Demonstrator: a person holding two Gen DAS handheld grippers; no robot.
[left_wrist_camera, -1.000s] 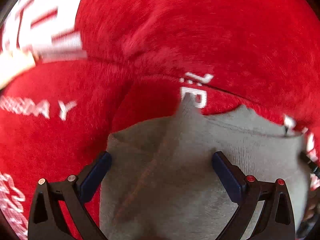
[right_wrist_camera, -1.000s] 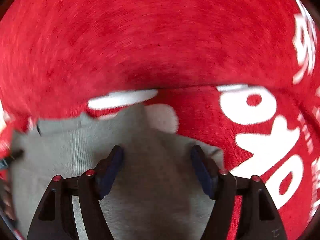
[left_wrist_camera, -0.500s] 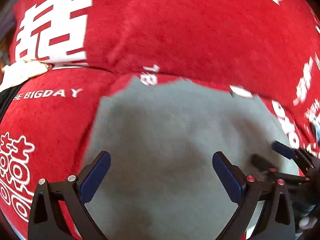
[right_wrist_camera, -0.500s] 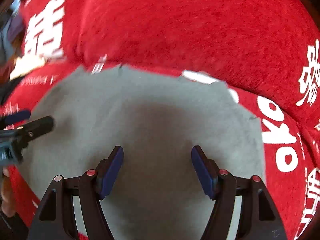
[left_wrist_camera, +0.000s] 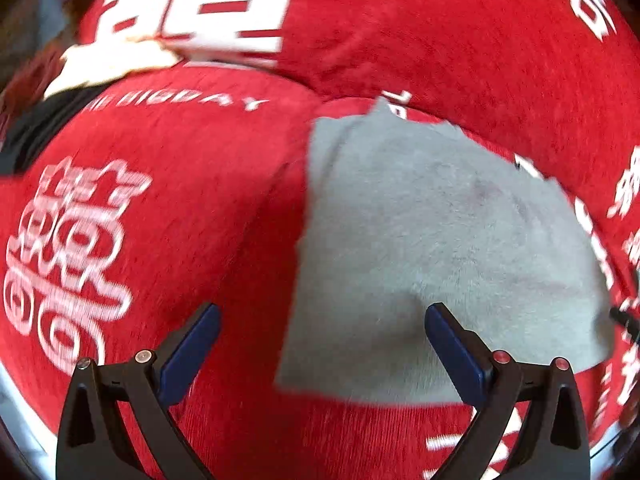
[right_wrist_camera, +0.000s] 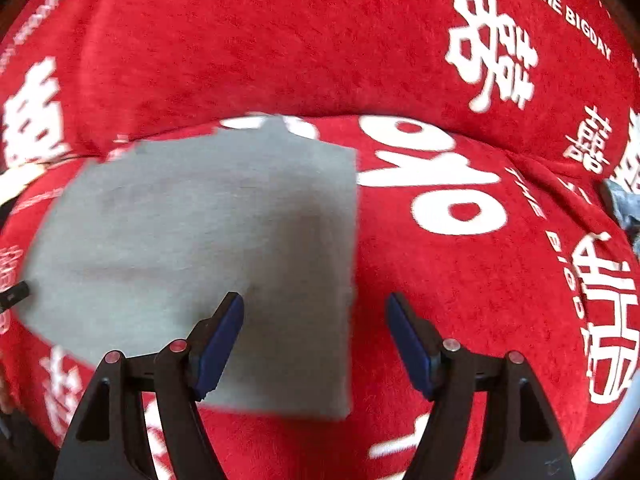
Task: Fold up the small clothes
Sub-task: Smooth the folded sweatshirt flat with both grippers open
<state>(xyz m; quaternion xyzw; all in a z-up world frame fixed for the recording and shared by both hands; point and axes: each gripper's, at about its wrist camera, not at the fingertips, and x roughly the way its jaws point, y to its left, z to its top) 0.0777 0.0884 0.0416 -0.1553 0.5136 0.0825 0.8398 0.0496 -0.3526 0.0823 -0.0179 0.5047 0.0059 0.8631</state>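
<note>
A grey garment lies flat in a folded rectangle on the red seat cushion. In the left wrist view my left gripper hangs open above the garment's left edge and grips nothing. In the right wrist view the same grey garment fills the left half. My right gripper hovers over its right edge with the jaws opening and no cloth pinched between the pads. The tip of the other gripper shows at each frame's side edge.
The red cushion carries white lettering, and the sofa backrest rises behind it. A cream cloth and a black item lie at the far left. A grey-blue item sits at the right edge.
Both grippers have lifted and drawn apart, the left one leftward and the right one rightward. The garment, earlier filling the space between the fingers, now lies flat with its side edges under them.
</note>
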